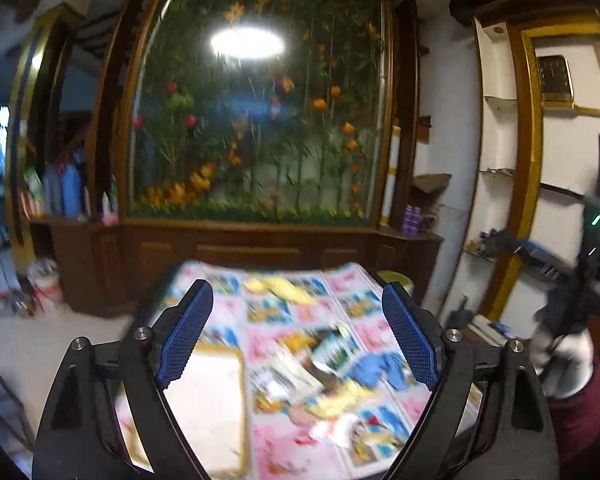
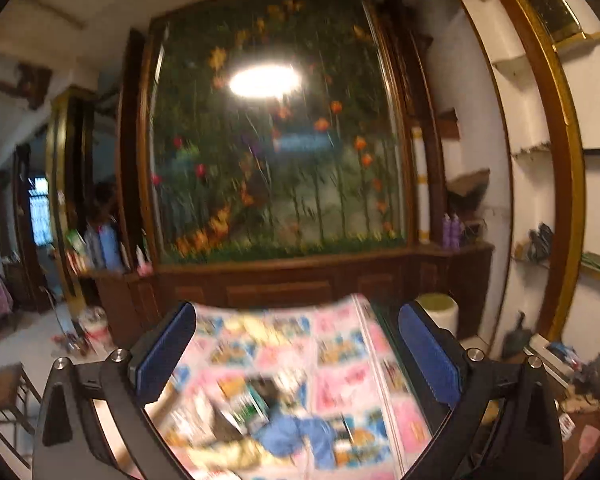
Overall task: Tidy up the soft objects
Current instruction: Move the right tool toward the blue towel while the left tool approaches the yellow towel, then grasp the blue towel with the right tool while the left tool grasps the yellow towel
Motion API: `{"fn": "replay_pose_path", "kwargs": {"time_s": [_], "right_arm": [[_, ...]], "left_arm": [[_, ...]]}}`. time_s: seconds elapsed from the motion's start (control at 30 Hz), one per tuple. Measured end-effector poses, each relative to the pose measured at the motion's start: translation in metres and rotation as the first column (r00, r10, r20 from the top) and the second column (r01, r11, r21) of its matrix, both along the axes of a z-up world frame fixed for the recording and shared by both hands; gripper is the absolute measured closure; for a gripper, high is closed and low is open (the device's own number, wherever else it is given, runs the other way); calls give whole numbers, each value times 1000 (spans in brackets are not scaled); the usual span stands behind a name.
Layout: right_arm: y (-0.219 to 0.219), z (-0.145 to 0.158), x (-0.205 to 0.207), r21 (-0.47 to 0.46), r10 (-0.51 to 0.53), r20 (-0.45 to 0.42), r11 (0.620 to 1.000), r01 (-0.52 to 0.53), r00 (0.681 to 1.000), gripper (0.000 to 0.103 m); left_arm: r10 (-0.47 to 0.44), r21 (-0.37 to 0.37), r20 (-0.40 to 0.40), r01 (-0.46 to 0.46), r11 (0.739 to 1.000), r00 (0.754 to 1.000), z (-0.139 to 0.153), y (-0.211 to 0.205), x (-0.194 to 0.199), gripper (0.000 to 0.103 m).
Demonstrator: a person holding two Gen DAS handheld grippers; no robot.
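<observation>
Both claws are spread wide and hold nothing: left claw (image 1: 298, 332), right claw (image 2: 296, 356). Below them, a blurred blue cloth (image 1: 376, 370) lies crumpled among yellow cloths (image 1: 340, 398) on the cartoon-patterned surface (image 1: 284, 452), near its right side.

the left wrist view looks forward between the two blue pads of the left claw (image 1: 297, 330), roughly level, over a table (image 1: 340, 288) under a patterned cloth toward a big glass case of flowers (image 1: 260, 120) on a wooden cabinet (image 1: 248, 248). the right wrist view looks the same way from the right claw (image 2: 298, 356), set a little to the right, with shelves (image 2: 540, 152) along its right edge. both share the table, a blue cloth (image 1: 376, 370) on it, the case and the cabinet. both pictures are blurred.
</observation>
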State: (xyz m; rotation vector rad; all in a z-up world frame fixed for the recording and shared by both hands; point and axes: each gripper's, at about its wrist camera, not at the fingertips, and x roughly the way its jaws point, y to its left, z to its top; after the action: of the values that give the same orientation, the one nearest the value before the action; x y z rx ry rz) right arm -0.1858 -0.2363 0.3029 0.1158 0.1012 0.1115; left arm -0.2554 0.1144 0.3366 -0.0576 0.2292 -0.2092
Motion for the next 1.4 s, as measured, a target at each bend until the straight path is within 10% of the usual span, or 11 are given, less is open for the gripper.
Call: {"fn": "replay_pose_path", "kwargs": {"time_s": [0.2,0.33,0.5,0.63,0.93,1.1,1.17,1.23,1.4], "right_arm": [[24,61,62,-39,104,-58,994,-106,993,1],[40,-31,130,-17,168,-296,983,-182,940,1],[39,-185,205,119,208,-611,978,-171,764,5],[38,-253,218,218,251,-696,967,-135,673,7],[50,-286,247,159,160,-736,985,-62,658,7],[45,-295,253,153,172,-737,984,-86,654,54],[37,-298,250,182,201,-738,979,-96,644,61],[25,-299,247,227,244,-722,968,-110,647,64],[3,-290,230,310,319,-660,940,-141,680,67]], "left_arm": [[1,152,6,-2,988,1000,46,-8,48,15],[-92,105,-219,117,988,971,-28,-10,98,15],[-166,116,-397,229,966,903,-146,-43,131,15],[-181,198,-442,292,936,879,-208,-86,140,15],[-231,313,-498,422,851,836,-258,-147,174,15],[-174,419,-538,441,794,825,-289,-183,197,16],[-149,436,-578,458,775,802,-301,-194,204,50],[-136,406,-624,468,785,769,-306,-195,211,80],[-203,234,-629,431,871,751,-285,-176,210,80]]}}
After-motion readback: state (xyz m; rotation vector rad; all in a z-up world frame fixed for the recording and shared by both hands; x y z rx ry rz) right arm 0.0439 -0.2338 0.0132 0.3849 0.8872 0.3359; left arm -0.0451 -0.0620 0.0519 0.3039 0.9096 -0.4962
